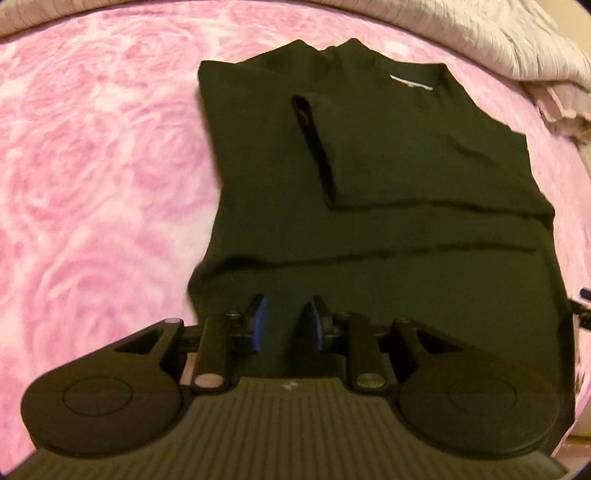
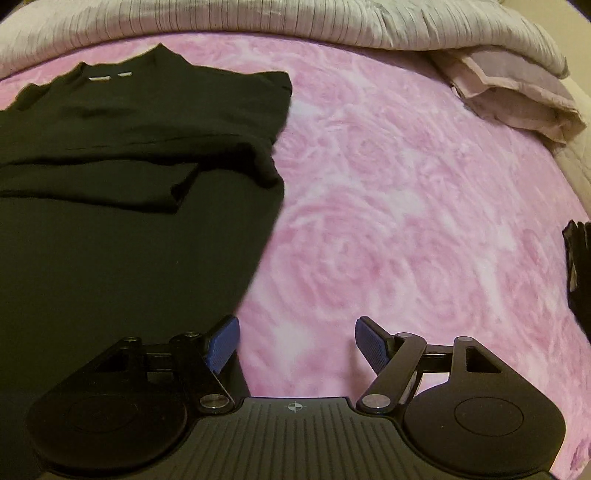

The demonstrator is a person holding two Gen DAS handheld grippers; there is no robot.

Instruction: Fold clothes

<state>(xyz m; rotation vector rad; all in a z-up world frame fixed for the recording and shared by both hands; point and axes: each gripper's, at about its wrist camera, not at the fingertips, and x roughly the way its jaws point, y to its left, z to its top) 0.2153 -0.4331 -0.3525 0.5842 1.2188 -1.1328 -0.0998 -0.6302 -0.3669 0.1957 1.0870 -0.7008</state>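
Observation:
A black T-shirt [image 1: 388, 166] lies flat on a pink rose-patterned blanket [image 1: 92, 184], collar at the far end, both sleeves folded in over the body. My left gripper [image 1: 287, 302] hovers over the shirt's near hem, jaws narrowly open, with nothing between the blue pads [image 1: 259, 321]. In the right wrist view the same shirt [image 2: 110, 147] fills the left side. My right gripper [image 2: 297, 323] stands wide open over the bare blanket [image 2: 406, 221], just right of the shirt's right edge; its left finger [image 2: 223, 341] is close to that edge.
A grey quilted cover [image 2: 258, 18] runs along the far side of the bed. A folded beige cloth [image 2: 517, 99] lies at the far right. A dark object [image 2: 580, 266] shows at the right edge of the right wrist view.

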